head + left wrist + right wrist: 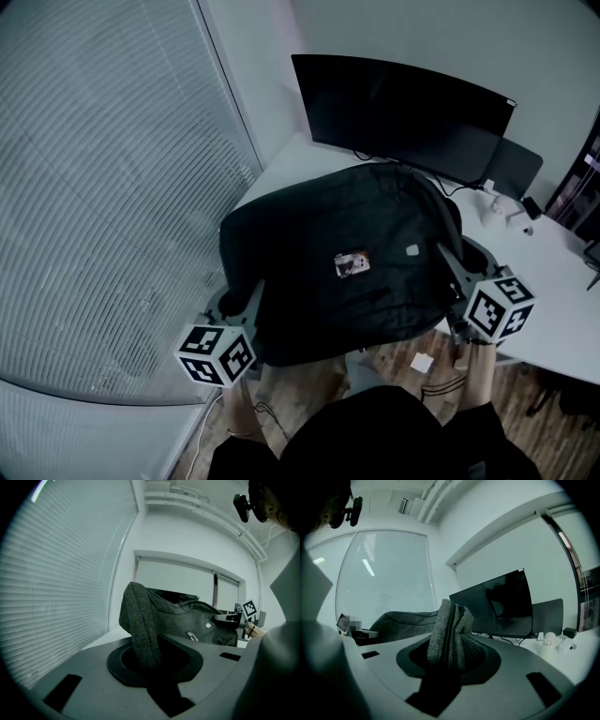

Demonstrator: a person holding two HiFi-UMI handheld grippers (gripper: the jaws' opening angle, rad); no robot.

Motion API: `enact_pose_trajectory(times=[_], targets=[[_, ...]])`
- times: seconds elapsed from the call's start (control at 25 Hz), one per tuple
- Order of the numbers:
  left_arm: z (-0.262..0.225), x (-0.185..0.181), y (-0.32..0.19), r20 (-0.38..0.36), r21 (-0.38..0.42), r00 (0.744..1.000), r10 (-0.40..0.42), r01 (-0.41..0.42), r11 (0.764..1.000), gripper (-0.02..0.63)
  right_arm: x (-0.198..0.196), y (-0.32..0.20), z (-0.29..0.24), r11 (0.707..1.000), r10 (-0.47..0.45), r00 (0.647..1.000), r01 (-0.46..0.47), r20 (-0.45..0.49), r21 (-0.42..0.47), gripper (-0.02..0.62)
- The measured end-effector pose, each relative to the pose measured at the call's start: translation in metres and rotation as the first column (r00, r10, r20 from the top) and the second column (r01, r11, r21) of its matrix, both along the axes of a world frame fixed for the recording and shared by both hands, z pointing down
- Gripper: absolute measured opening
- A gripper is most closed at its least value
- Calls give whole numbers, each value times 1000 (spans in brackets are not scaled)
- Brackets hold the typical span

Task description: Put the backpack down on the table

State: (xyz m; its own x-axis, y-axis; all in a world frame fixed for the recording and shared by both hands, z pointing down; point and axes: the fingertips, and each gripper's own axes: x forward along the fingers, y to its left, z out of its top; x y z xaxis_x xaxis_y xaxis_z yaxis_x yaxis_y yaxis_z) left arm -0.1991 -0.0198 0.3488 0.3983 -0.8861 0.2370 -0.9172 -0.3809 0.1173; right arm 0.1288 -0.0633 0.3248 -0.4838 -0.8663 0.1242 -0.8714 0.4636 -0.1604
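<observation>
Backpack (pixel 337 262): one, dark grey, held up between both tools over near corner of white tabletop (pixel 553 281), in front of monitor (pixel 403 112); contact with tabletop not determinable. Tools: two. Left tool (pixel 149 658) clenched on fold of backpack fabric; right tool (pixel 449 651) clenched on bunched fabric likewise. Monitor: one, screen dark. Labels on backpack: two, namely rectangular tag (pixel 352 264) and small white patch (pixel 412 249); print on both illegible.

Office: 1 big monitor (pixel 403 112), white desk (pixel 555 286), window blinds (pixel 103 187).
</observation>
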Motion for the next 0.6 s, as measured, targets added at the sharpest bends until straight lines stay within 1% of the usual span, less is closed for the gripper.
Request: enact_pose_trajectory(times=[0.6], targets=[[13,-5,-141,-19,-43,1000,-8,7,999,80,-5,-141,9,999,-2,1000,2,-15,-40,135]])
